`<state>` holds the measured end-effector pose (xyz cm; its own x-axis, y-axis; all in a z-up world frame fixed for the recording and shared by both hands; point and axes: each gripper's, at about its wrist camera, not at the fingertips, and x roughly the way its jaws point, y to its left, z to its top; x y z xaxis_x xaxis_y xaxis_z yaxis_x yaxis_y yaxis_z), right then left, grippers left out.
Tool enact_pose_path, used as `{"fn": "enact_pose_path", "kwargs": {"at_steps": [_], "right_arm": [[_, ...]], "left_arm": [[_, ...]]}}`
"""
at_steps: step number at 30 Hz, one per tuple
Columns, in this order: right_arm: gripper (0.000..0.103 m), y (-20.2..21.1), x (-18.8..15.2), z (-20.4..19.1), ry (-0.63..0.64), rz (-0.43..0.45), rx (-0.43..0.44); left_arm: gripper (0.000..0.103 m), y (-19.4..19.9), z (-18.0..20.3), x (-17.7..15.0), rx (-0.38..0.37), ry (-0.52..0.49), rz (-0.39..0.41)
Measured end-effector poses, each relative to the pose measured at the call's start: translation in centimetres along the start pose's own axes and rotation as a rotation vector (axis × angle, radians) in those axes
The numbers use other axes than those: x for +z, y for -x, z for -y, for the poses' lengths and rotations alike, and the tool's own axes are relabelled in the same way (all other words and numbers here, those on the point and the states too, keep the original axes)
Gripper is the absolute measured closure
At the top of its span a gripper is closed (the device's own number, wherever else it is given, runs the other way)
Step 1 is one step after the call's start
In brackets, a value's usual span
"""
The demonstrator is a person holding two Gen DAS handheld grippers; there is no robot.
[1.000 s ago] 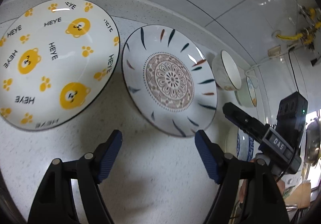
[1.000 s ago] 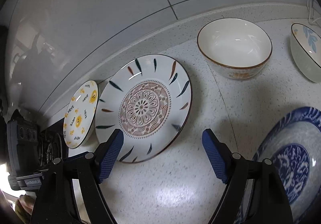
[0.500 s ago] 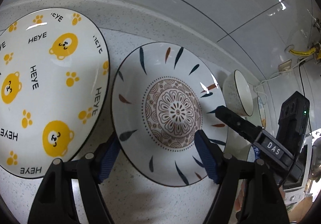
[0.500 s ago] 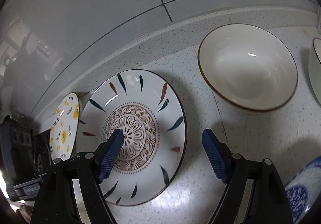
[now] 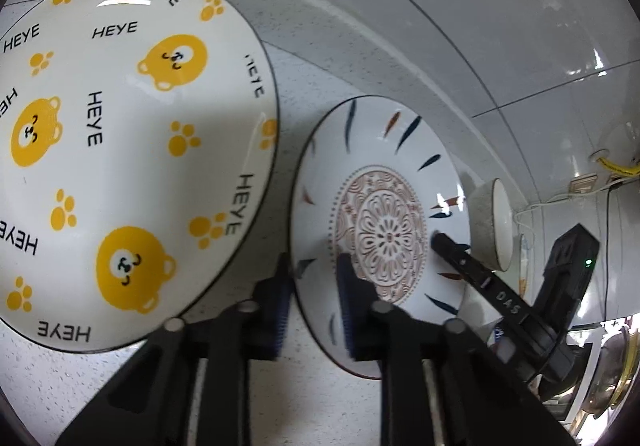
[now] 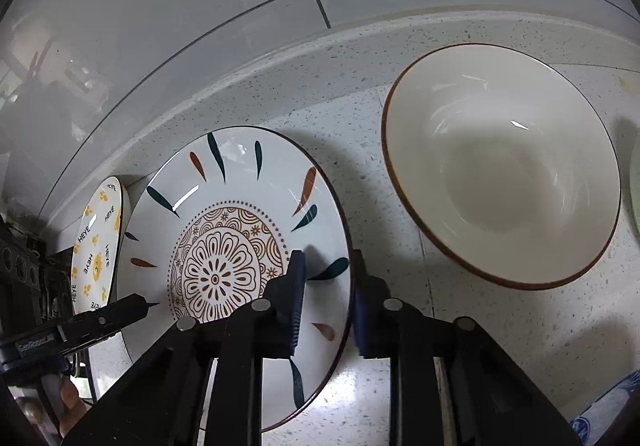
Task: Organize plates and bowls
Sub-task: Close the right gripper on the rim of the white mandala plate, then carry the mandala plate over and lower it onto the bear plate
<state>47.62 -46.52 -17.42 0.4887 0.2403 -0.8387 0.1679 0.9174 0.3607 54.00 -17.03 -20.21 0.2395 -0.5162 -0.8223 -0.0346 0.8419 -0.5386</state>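
The left tool [image 5: 312,298] is clamping the near-left rim of the patterned plate [image 5: 384,230], one blue pad under the rim and the other on its inner face, in the lower middle of the left wrist view. The right tool [image 6: 328,306] is closing on the opposite rim of the same plate [image 6: 224,270], and its pads are sitting on either side of the edge in the lower centre of the right wrist view. So the plate, white with a brown flower medallion and dark and orange leaf strokes, is being gripped from both sides over the speckled counter [image 6: 400,374].

The bear plate [image 5: 116,158], white with yellow bears, paw prints and the word HEYE, is filling the left half of the left wrist view, just beside the patterned plate. In the right wrist view it is appearing small at the left edge [image 6: 98,242].

A cream bowl [image 6: 500,174] with a brown rim is sitting on the counter at the upper right of the right wrist view, apart from the patterned plate. A sliver of a blue-and-white dish [image 6: 608,414] is showing at the lower right corner. Grey wall tiles [image 6: 200,6] are rising behind the counter.
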Motion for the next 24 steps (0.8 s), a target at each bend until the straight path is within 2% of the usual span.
{"fn": "enact_pose_path", "kwargs": {"at_steps": [3,6,14,24], "right_arm": [[0.084,0.1,0.0,0.0,0.015,0.003,-0.008],[0.085,0.3,-0.2,-0.1,0.016,0.008,-0.012],[0.090,1.5,-1.1,-2.0,0.068,0.030,-0.012],[0.093,3.9,-4.3,-3.1,0.108,0.015,0.023]], "left_arm": [[0.094,-0.6,-0.5,-0.6,-0.015,0.014,-0.017],[0.094,-0.5,-0.2,-1.3,-0.007,-0.027,-0.004],[0.091,0.3,0.1,-2.8,-0.003,-0.056,-0.003],[0.089,2.4,0.0,-5.5,0.012,-0.124,0.002]]}}
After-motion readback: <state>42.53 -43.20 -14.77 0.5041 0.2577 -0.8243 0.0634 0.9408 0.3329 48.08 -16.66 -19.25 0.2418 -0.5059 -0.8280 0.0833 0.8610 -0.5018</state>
